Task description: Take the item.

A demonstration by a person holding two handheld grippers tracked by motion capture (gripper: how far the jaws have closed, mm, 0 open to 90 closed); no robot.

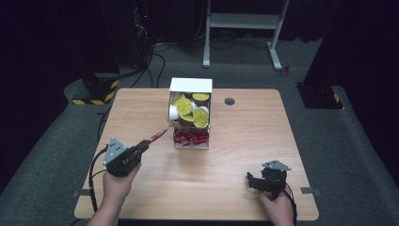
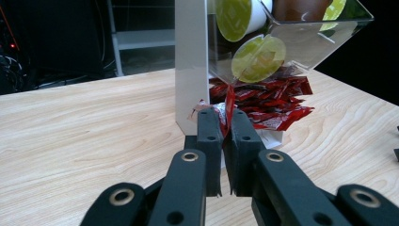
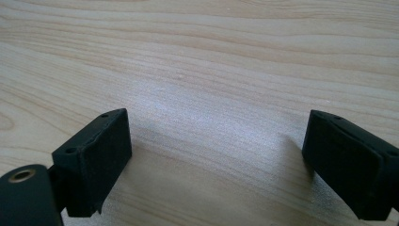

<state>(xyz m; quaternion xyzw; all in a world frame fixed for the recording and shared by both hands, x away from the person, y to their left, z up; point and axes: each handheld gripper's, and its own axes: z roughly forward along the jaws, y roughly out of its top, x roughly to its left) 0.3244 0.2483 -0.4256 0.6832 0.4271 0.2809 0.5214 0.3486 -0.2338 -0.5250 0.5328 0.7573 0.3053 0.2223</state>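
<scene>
A clear and white dispenser box (image 1: 190,85) stands mid-table, with yellow-lidded cups (image 1: 184,105) in its upper bin and red packets (image 1: 190,137) in its lower tray. My left gripper (image 1: 145,144) is shut on one red packet (image 1: 157,135), held just left of the tray and clear of the table. In the left gripper view the red packet (image 2: 229,104) stands edge-on between the closed jaws, in front of the red packet pile (image 2: 273,101) and the box's white wall (image 2: 190,61). My right gripper (image 1: 252,180) rests near the front right with its jaws wide apart over bare wood (image 3: 211,117).
The wooden table (image 1: 244,141) has a round cable port (image 1: 229,101) right of the box. A white desk frame (image 1: 242,21) stands on the carpet beyond the far edge. Yellow-and-black striped bases (image 1: 96,92) sit at the far left.
</scene>
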